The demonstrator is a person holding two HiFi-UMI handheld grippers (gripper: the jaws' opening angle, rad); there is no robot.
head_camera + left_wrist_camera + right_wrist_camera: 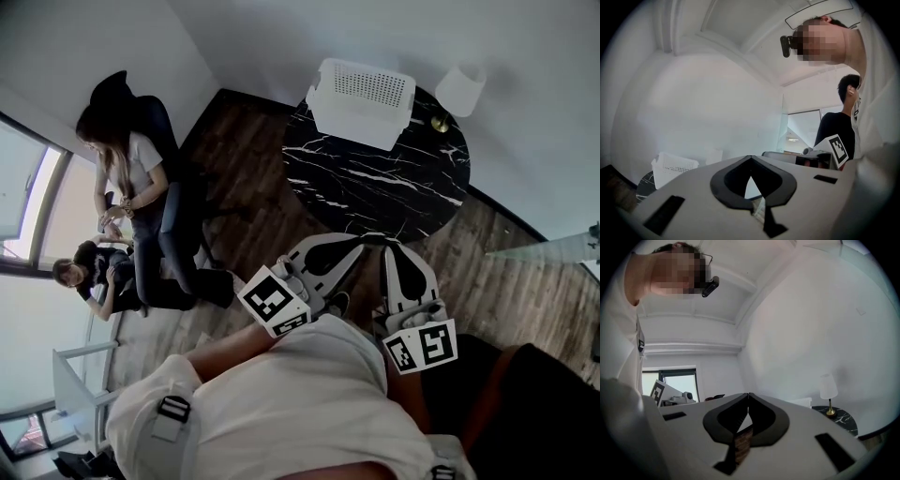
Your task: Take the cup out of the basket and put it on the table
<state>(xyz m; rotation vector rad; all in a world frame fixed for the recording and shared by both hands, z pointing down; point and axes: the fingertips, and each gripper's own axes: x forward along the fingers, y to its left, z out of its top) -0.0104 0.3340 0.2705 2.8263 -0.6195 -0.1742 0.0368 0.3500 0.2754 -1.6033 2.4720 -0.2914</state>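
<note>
1. In the head view, the left tool (354, 244) and the right tool (396, 247) are held side by side close to the wearer's body, short of the near edge of the round black marble surface (375, 192).
2. The white perforated basket (361, 101) is seen standing at the far edge of that surface, well apart from both tools. A white-shaded lamp (461, 89) stands just to its right.
3. The cup cannot be made out in any view, and the inside of the basket is not clearly shown.
4. The state of the tools is shown only in the gripper views. In the left gripper view, the left tool (750, 158) has its tips pressed together with nothing between them. The same is seen of the right tool (748, 394) in the right gripper view.
5. In the left gripper view the basket (672, 168) appears low at the left, but the lamp is not plainly seen there. In the right gripper view the lamp (828, 387) and a part of the surface (841, 419) are shown.
6. Only in the head view are a seated person (131, 178) and the wooden floor (244, 178) visible.
</note>
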